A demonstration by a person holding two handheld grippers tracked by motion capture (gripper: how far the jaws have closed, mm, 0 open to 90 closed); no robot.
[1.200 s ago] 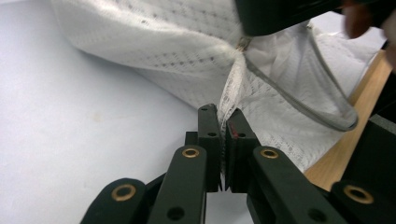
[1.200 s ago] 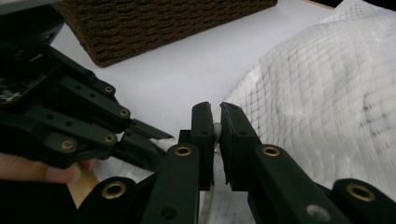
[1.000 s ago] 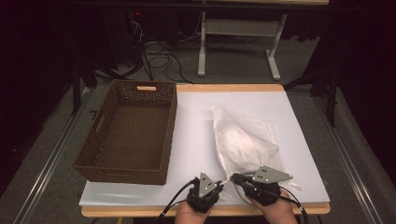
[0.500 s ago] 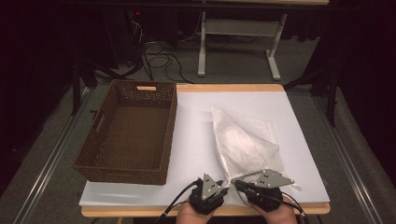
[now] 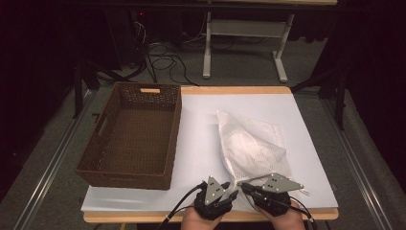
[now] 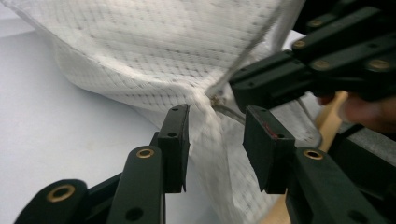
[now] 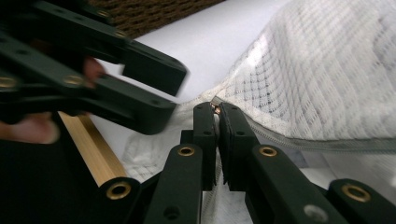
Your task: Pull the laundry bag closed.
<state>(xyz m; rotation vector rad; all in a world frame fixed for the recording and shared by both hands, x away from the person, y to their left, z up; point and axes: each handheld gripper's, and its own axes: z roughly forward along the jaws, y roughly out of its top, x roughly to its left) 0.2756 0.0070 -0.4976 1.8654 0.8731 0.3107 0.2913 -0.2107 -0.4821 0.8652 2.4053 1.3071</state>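
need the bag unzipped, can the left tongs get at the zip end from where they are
Probably yes. The left tongs have just been opening and stand astride the mesh bag fabric right below the zip end, nothing between. The right tongs already pinch that spot, so room is tight.

Bare tabletop (image 5: 201, 143) separates brown basket (image 5: 131, 134) from mesh bag (image 5: 251, 143); passable, seemingly.

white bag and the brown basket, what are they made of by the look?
Bag: soft white mesh fabric, matte, likely synthetic; a grid of small holes and limp folds show in the left gripper view, with a zipper along its edge. Basket: dark brown woven look, perforated walls, cut-out handles; could be moulded plastic or wicker, hard to tell.
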